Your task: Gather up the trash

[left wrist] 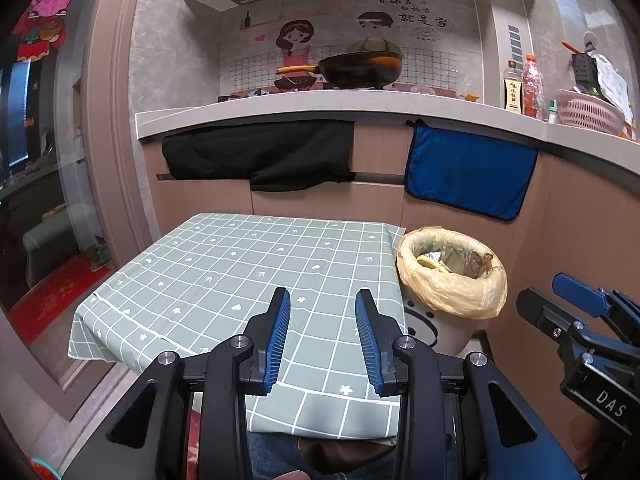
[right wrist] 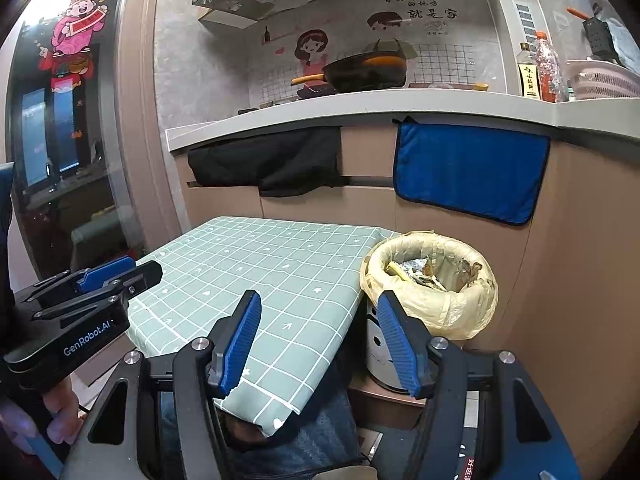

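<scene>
Hovering over the near edge of the checked tabletop point(left wrist: 224, 272), the left claw point(left wrist: 322, 300) and right claw point(right wrist: 318, 300) both gape wide, gripping nothing. Beyond, beside the tabletop's right edge, the bag-lined trash bin point(left wrist: 452, 280) holds crumpled scraps.

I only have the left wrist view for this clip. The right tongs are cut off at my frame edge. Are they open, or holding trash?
Observer: The right tongs are open and empty, over the tablecloth's corner, beside the bin.
Operator: Any marking on the left tool?
Observer: Yes, the left tongs' body reads GenRobot.AI on its side.
Operator: What is under the bin?
Observer: A low brown ledge, as far as it shows.
</scene>
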`<state>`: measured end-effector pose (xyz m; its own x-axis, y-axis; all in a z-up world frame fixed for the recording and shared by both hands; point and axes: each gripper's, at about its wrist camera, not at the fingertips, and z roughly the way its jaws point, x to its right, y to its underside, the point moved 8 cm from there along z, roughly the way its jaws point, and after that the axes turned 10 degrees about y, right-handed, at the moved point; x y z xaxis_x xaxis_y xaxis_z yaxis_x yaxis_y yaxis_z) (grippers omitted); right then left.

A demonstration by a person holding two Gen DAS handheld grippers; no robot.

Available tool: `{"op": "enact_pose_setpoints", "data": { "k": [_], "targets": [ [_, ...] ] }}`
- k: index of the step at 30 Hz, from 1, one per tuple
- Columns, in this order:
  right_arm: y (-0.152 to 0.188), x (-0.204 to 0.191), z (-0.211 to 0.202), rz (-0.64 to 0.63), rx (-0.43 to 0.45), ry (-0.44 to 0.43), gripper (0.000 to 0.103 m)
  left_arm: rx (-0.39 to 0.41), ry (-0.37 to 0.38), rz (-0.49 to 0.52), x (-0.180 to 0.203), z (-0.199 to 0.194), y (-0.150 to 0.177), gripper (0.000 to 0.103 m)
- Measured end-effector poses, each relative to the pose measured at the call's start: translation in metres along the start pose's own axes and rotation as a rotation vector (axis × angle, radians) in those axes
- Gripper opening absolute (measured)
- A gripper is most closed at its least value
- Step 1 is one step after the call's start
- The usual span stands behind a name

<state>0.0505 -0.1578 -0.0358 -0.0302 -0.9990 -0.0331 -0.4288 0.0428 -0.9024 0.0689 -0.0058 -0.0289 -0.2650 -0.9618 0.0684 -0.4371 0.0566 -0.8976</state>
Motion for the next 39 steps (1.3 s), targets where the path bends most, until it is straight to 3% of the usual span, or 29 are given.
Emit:
{"op": "enact_pose_setpoints", "data": {
  "k": [39],
  "targets": [
    [0.002,0.0016,-0.0012,0.012,0.001,0.007,0.058,-0.008,0.024,0.017,0.0038,0.0025,0.0053,0.035]
  ]
}}
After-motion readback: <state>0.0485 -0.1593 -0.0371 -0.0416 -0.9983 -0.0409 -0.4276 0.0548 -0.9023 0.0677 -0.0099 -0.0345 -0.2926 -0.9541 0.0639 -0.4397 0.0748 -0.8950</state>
